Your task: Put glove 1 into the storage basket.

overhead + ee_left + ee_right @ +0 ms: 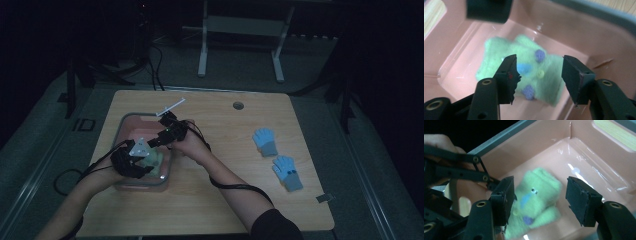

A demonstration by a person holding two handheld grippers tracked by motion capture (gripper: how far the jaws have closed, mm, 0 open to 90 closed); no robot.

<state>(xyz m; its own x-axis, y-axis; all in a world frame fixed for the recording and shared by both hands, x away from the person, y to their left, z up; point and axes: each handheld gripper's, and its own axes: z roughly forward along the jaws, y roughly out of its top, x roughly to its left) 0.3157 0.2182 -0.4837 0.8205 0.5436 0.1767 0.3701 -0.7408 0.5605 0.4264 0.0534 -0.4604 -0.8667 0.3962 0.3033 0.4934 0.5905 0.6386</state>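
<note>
Over the pink tub [125,125] near the counter's left edge, both your tongs hang inside the rim. Your left tongs [539,75] stand released, jaws spread wide, with the green glove [524,67] lying on the tub floor beyond the gap; neither jaw touches it as far as that view shows. Your right tongs [539,197] are likewise released, jaws apart, the same green glove [536,195] seen between them and below, somewhat blurred.

From above, your left tongs [142,162] sit at the tub's near end and your right tongs [159,140] come in from the tub's right side, tips close together over the green glove [155,160]. Your left hand [107,175] and right hand [192,145] grip the handles, cables trailing back along the forearms.

Glove details, left gripper view: fuzzy pale green, with purple and blue dots and a small yellow one on top. It lies crumpled on the tub bottom, off the walls.

Further out: a white strip [171,107] lies just past the tub's far end. Two blue gloves [265,141] [287,172] lie toward the counter's right edge, well apart from the tub, one behind the other. A small round hole [238,105] sits near the counter's [225,210] far edge.
</note>
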